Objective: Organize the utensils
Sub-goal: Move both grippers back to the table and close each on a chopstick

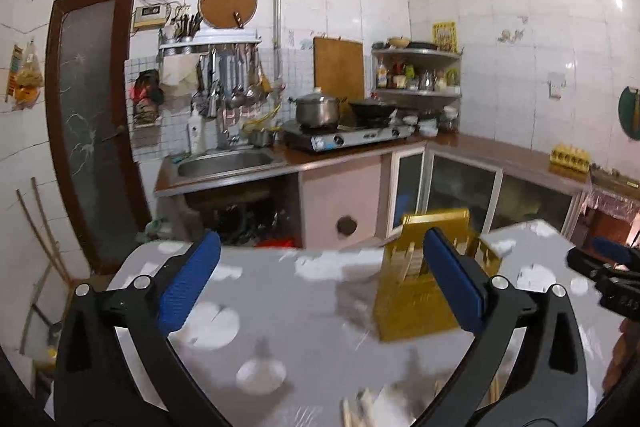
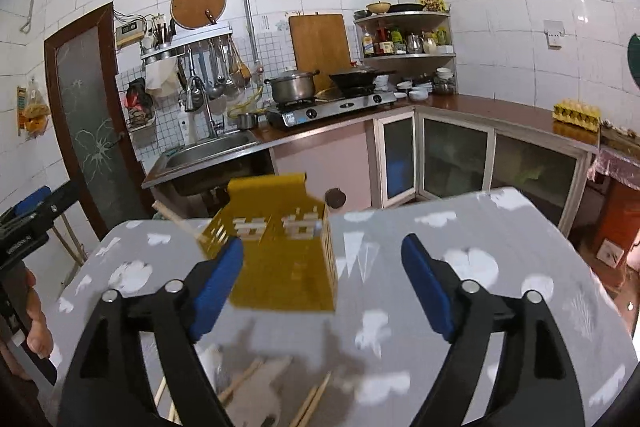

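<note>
A yellow slotted utensil holder (image 1: 416, 299) lies tipped on the grey, cloud-patterned tablecloth (image 1: 304, 315). My left gripper (image 1: 322, 243) is open with nothing between its blue pads; the holder sits just behind its right finger (image 1: 456, 283). In the right wrist view the holder (image 2: 280, 267) lies ahead and left, and one chopstick (image 2: 176, 219) pokes out of its left side. My right gripper (image 2: 324, 247) is open and empty above the cloth. Loose wooden chopsticks (image 2: 312, 403) lie near the table's front edge, also at the bottom of the left view as chopsticks (image 1: 352, 415).
Beyond the table runs a kitchen counter with a steel sink (image 1: 224, 163), a gas stove (image 1: 348, 137) bearing a pot and a wok, and glass-door cabinets (image 2: 456, 155). An egg carton (image 2: 576, 113) sits on the right counter. A hand (image 2: 36, 327) holds the left gripper.
</note>
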A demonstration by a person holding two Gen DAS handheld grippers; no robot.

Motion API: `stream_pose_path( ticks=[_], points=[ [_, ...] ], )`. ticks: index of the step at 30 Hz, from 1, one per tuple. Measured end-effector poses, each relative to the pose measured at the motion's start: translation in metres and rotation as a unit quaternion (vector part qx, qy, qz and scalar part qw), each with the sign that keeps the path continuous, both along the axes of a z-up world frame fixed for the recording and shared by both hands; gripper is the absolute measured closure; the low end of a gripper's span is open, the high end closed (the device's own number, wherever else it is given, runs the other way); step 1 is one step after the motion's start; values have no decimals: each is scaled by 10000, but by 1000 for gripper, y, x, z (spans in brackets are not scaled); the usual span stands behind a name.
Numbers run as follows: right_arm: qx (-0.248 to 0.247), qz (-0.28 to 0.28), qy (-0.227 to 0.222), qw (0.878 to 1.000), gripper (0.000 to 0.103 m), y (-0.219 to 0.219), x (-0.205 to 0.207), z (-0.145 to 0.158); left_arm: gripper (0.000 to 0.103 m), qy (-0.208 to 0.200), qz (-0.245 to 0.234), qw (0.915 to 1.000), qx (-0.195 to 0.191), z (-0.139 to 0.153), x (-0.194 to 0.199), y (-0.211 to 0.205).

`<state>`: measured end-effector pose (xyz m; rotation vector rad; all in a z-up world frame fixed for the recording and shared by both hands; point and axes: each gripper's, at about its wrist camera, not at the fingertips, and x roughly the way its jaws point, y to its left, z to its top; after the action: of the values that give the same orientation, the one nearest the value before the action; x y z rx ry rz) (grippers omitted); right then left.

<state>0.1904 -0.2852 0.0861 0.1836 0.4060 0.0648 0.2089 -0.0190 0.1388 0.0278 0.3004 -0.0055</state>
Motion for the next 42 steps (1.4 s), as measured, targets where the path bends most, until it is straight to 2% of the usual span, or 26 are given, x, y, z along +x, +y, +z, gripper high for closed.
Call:
stream_pose_path(
  ticks=[5,11,15,19,22,28,31,35,42],
  points=[
    [14,-24,275,9996,20,10,-32,-20,5,365,116,9992,-74,-21,-23,19],
    [-117,-169,756,9969,20,20,-37,-61,5,906,40,9959,14,-64,-24,28],
    [-313,-356,1085,9930,20,24,-36,-89,5,1304,113,9913,153,-97,-15,31],
    [-215,-507,1555,9863,20,19,-27,-115,5,1834,174,9828,97,-129,-1,38],
    [-323,-620,1751,9821,21,19,-18,-125,5,2056,228,9784,65,-142,7,39],
    [-467,-708,1908,9780,22,22,-3,-135,5,2392,356,9701,188,-161,18,29],
    [-486,-740,1999,9758,29,23,4,-141,5,2491,256,9680,156,-170,19,22],
    [-338,-708,2121,9741,30,22,10,-149,5,2602,152,9654,56,-177,21,20],
    [-367,-685,2256,9711,39,29,18,-157,5,2788,132,9602,-118,-191,27,23]
  ],
)
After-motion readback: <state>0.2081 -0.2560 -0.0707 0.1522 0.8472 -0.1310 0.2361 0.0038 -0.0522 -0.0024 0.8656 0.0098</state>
